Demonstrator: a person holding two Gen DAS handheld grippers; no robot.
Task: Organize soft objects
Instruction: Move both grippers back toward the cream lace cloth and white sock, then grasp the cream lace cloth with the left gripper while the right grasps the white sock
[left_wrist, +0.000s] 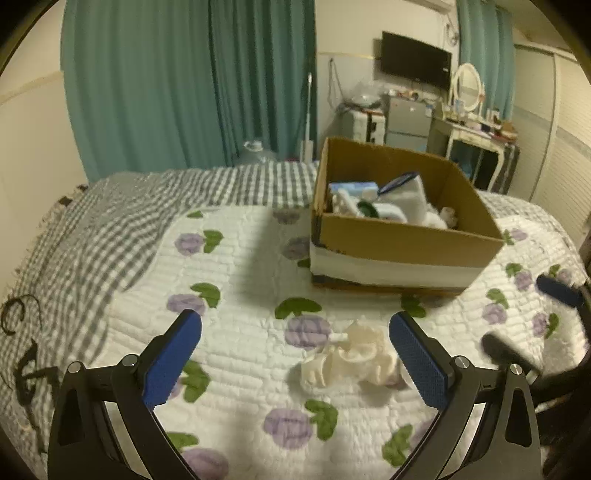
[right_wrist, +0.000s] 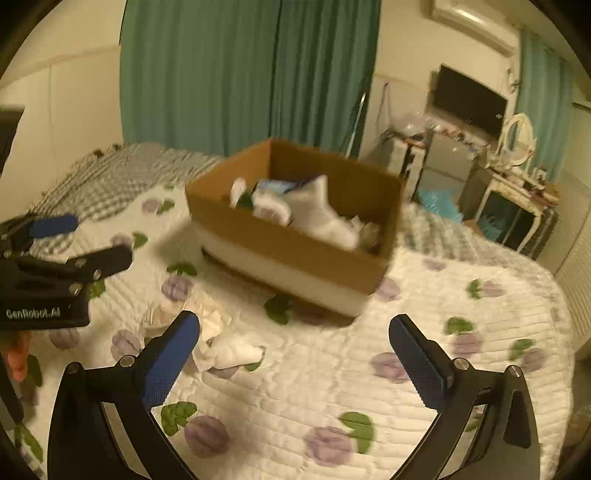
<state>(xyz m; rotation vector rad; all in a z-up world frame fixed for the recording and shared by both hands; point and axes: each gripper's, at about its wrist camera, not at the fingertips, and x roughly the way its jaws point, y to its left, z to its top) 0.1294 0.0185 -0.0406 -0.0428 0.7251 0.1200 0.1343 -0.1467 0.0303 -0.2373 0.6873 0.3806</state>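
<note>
Both my left gripper (left_wrist: 295, 334) and right gripper (right_wrist: 294, 334) hang spread, empty; crumpled cream cloth (left_wrist: 351, 360) mid-bed could slip from a shallow pinch

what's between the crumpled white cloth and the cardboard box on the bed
Nothing: only bare floral quilt lies between the crumpled white cloth and the cardboard box. The left wrist view shows it best.
</note>
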